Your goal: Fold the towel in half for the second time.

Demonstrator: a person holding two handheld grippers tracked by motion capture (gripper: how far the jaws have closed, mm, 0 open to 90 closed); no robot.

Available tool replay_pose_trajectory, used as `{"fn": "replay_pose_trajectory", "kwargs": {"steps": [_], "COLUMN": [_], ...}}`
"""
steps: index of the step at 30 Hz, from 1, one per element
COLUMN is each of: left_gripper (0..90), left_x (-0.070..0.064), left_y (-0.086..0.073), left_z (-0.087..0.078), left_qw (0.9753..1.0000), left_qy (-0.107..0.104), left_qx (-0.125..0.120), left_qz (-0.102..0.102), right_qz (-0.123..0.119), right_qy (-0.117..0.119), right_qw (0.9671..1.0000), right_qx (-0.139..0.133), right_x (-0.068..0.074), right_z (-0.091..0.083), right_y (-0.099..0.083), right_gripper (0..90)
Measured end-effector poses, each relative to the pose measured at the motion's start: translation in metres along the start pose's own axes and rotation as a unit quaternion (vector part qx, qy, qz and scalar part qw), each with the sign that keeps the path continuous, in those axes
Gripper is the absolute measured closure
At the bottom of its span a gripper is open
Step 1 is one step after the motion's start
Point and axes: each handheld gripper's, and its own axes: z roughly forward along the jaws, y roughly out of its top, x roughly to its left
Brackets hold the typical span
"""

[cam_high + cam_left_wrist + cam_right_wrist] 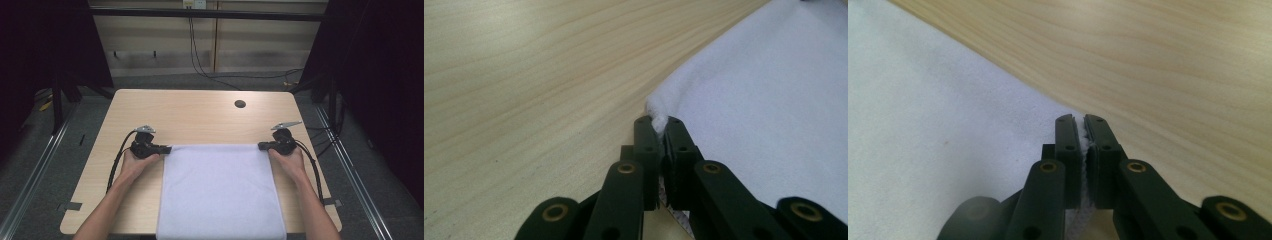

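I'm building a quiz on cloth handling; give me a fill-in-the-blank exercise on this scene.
1. The left gripper is shut on a ____ of the white towel.
2. The right gripper is ____ on the towel.
3. The towel's near edge hangs over the ____ edge of the wooden table.

Missing words: corner; shut; front

A light wooden table (200, 112) with rounded corners stands on grey carpet, a round dark cable hole (240, 104) near its far right edge. A white towel (220, 192) lies flat on the near half, its near edge hanging over the table's front, its far edge straight across the middle of the top.
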Motion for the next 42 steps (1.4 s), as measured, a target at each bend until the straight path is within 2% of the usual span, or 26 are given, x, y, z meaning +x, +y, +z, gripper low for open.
{"fn": "replay_pose_trajectory", "kwargs": {"steps": [3,6,9,11,15,18,21,30,32,36,38,39,40,42], "left_gripper": [86.8,86.8,86.8,86.8,86.9,86.9,87.0,87.0,87.0,87.0,87.0,87.0,87.0,87.0], "left_x": [-0.003,-0.007,-0.007,-0.007,-0.005,-0.006,-0.008,-0.014,-0.017,-0.021,-0.026,-0.031,-0.037,-0.044], "left_y": [0.003,0.007,0.015,0.022,0.037,0.047,0.054,0.079,0.082,0.081,0.078,0.076,0.074,0.068], "left_z": [-0.006,-0.011,-0.017,-0.020,-0.028,-0.034,-0.040,-0.048,-0.050,-0.056,-0.062,-0.065,-0.069,-0.073], "left_qw": [0.9999,0.9994,0.9986,0.9982,0.9970,0.9954,0.9920,0.9906,0.9894,0.9888,0.9884,0.9883,0.9883,0.9886], "left_qy": [0.003,0.008,0.006,0.012,0.018,0.021,0.013,0.023,0.023,0.017,0.013,0.006,0.003,0.001], "left_qx": [-0.016,-0.034,-0.053,-0.058,-0.076,-0.093,-0.125,-0.133,-0.141,-0.145,-0.148,-0.148,-0.144,-0.139], "left_qz": [0.000,0.000,-0.003,0.003,0.003,0.005,-0.002,0.023,0.026,0.029,0.031,0.037,0.048,0.057], "right_qz": [0.008,0.005,-0.004,-0.009,-0.004,0.000,0.000,-0.001,-0.003,-0.010,-0.013,-0.019,-0.022,-0.033], "right_qy": [0.004,0.002,0.000,-0.001,0.001,0.003,-0.001,-0.010,-0.012,-0.009,-0.001,0.003,0.006,0.011], "right_qw": [0.9997,0.9994,0.9988,0.9982,0.9963,0.9950,0.9940,0.9912,0.9899,0.9865,0.9831,0.9825,0.9821,0.9823], "right_qx": [-0.021,-0.034,-0.048,-0.059,-0.086,-0.100,-0.110,-0.132,-0.141,-0.163,-0.182,-0.185,-0.187,-0.184], "right_x": [-0.001,-0.001,0.001,0.000,-0.003,-0.006,-0.008,-0.011,-0.010,-0.007,-0.002,0.001,0.005,0.011], "right_z": [-0.007,-0.015,-0.023,-0.028,-0.037,-0.043,-0.047,-0.066,-0.070,-0.083,-0.089,-0.091,-0.093,-0.097], "right_y": [0.003,0.011,0.023,0.031,0.042,0.047,0.052,0.067,0.069,0.072,0.070,0.067,0.064,0.057], "right_gripper": [86.8,87.0,87.1,87.2,87.3,87.3,87.4,87.6,87.7,87.7,87.7,87.7,87.7,87.7]}}
